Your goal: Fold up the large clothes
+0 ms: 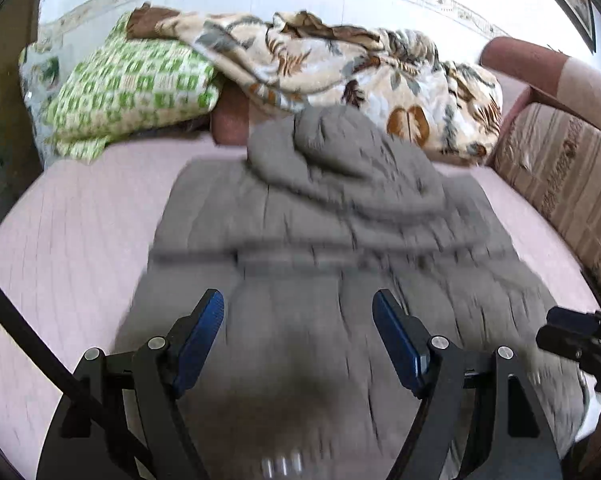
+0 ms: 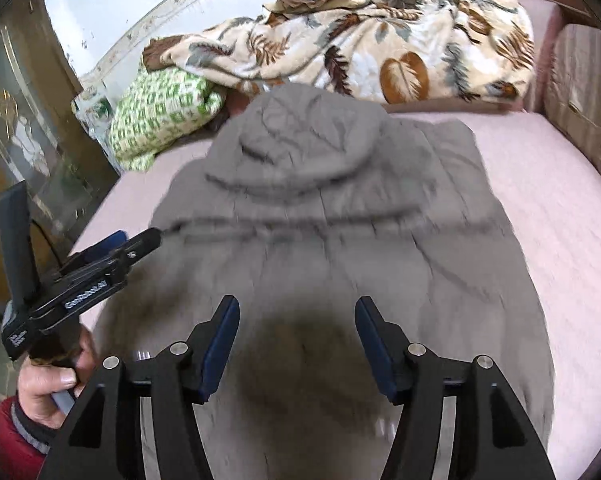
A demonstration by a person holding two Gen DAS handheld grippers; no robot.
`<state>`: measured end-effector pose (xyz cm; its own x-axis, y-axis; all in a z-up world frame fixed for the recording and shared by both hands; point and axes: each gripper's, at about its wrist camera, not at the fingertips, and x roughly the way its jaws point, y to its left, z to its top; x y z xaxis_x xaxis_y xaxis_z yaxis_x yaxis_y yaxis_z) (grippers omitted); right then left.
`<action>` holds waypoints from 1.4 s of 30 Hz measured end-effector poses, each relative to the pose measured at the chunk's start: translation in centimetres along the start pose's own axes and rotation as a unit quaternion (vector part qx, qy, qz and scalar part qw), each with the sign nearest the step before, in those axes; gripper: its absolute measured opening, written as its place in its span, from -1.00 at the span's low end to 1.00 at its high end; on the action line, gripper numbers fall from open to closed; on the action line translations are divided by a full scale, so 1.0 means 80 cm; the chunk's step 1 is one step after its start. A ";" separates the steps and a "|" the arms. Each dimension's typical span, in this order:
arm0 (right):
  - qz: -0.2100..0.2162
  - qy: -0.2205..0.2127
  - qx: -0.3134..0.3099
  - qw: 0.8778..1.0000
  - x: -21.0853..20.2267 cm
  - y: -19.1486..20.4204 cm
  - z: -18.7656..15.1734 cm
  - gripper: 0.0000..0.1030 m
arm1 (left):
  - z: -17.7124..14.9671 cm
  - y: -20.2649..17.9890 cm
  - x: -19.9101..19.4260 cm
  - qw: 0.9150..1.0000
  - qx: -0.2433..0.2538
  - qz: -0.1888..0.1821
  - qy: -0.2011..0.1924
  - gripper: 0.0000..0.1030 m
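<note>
Hovering over gray hooded jacket (image 1: pixel 320 216) spread flat on pink bed (image 1: pixel 80 220).
Keeping left gripper (image 1: pixel 298 314) and right gripper (image 2: pixel 296 316) apart, gripping nothing, probably seeking edges for folding.

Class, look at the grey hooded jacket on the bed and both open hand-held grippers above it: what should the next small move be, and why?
Probably lower both onto the jacket's near hem and grip it. The jacket lies spread flat, hood at the far end, and the left hand-held gripper and right hand-held gripper hang open and empty over its lower part.
</note>
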<state>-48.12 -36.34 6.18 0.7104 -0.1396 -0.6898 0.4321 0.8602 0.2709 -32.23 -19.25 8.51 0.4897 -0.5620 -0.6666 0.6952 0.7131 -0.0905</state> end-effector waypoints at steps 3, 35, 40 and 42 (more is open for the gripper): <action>-0.021 0.004 -0.004 1.000 -0.020 -0.004 -0.037 0.26 | -0.040 -0.007 -0.018 1.000 0.012 0.005 0.019 0.48; -0.089 -0.026 -0.080 0.992 -0.047 0.020 -0.179 0.33 | -0.174 0.009 -0.108 0.995 0.033 0.098 -0.002 0.48; -0.084 -0.034 -0.060 0.994 -0.051 0.014 -0.174 0.34 | -0.177 0.026 -0.094 0.994 0.015 0.109 0.005 0.48; -0.086 -0.029 -0.052 0.994 -0.046 0.008 -0.174 0.34 | -0.189 0.033 -0.078 0.994 0.006 0.109 0.016 0.51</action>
<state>-58.21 -28.42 -0.46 0.6633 -0.3149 -0.6789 0.4922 0.8669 0.0789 -41.45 -7.53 1.27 0.6129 -0.3815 -0.6920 0.5812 0.8110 0.0676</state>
